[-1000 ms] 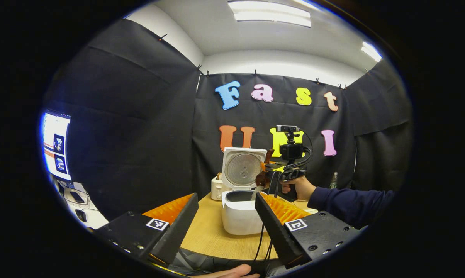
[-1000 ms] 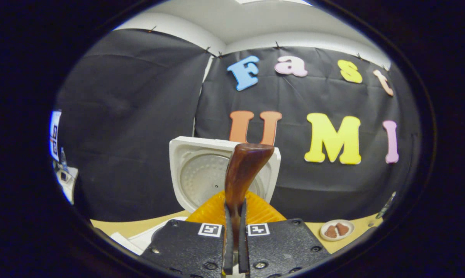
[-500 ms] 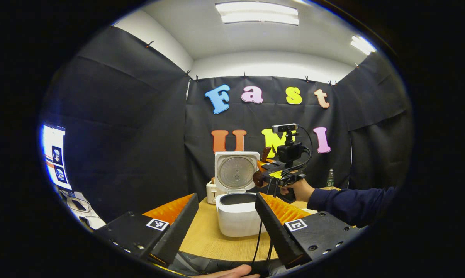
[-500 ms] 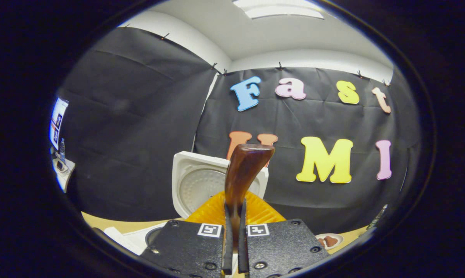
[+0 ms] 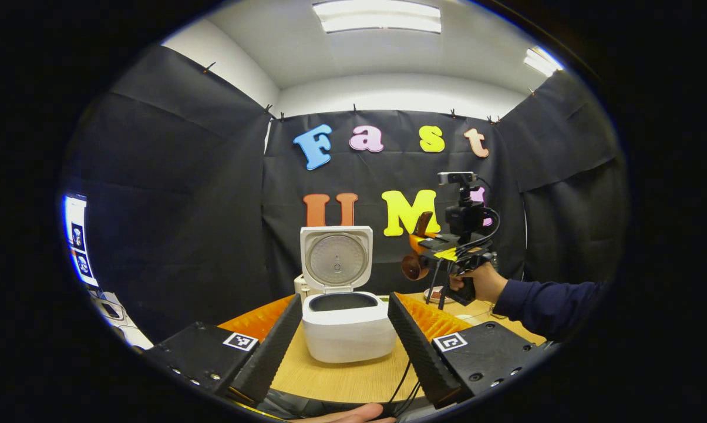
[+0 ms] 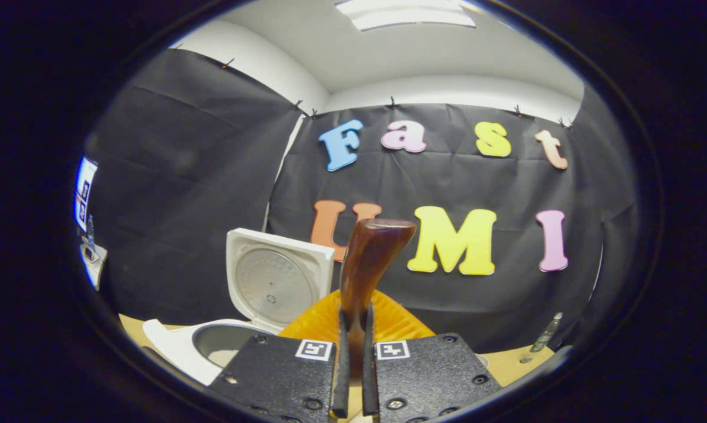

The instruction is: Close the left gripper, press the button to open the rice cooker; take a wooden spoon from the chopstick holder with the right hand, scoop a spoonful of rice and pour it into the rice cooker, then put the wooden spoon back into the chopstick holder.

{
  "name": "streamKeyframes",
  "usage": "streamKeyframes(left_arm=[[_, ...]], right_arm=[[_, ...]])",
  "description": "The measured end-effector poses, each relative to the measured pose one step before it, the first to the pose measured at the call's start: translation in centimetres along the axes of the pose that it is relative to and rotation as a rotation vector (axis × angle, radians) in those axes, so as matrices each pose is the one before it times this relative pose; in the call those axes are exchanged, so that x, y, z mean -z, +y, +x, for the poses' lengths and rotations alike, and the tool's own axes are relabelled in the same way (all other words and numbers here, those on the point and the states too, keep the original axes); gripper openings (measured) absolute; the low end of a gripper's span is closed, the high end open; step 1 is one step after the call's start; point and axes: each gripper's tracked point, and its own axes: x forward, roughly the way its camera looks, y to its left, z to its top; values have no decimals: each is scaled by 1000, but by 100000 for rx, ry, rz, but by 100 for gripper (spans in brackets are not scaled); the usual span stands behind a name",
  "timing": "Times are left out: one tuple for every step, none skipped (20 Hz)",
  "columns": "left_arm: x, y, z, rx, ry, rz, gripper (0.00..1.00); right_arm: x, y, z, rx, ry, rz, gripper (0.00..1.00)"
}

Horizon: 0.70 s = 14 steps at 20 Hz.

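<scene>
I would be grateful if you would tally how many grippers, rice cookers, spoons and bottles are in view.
Grippers: 2 (left gripper, right gripper)
Rice cooker: 1
Spoon: 1
Bottle: 1
Total: 5

Cloth-walled recording booth (image 5: 171, 194), office ceiling lights (image 5: 377, 16)
</scene>
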Motion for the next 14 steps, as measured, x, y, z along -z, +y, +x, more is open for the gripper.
streamKeyframes(left_arm=[[229, -503, 153, -152, 475, 34, 93], [63, -511, 109, -138, -180, -84, 92], [-95, -807, 79, 849, -669, -619, 92], [-278, -914, 152, 1326, -566, -1056, 92], [-237, -922, 278, 1235, -343, -901, 92], [11, -806, 81, 899, -184, -462, 92], [-250, -556, 274, 377, -464, -151, 92], [-180, -519, 387, 314, -274, -34, 92], [-142, -614, 375, 495, -52, -51, 92], [-21, -594, 275, 322, 165, 54, 83], [58, -422, 275, 80, 252, 127, 83], [-49, -327, 244, -138, 245, -78, 92], [-134, -310, 382, 10, -126, -138, 92], [14, -375, 197, -17, 55, -105, 93]], right_arm=[[-209, -1663, -992, 1269, -1113, 635, 14], [-213, -1579, -884, 1345, -768, 317, 14], [-25, -1748, -683, 1810, -278, -38, 14], [27, -1634, -744, 1607, 113, -302, 14], [-82, -1427, -690, 1018, 166, -373, 14], [-97, -1503, -658, 1098, 148, -529, 15], [30, -1626, -629, 1587, 464, -619, 15], [58, -1436, -457, 1851, 481, -732, 15], [223, -1488, -611, 1762, 923, -881, 15], [256, -1144, -607, 979, 793, -669, 16], [392, -1237, -608, 629, 1340, -396, 16], [708, -1138, -617, 545, 2300, 7, 17], [771, -994, -423, 416, 2252, 561, 17], [764, -928, -179, 745, 2483, 601, 17]])
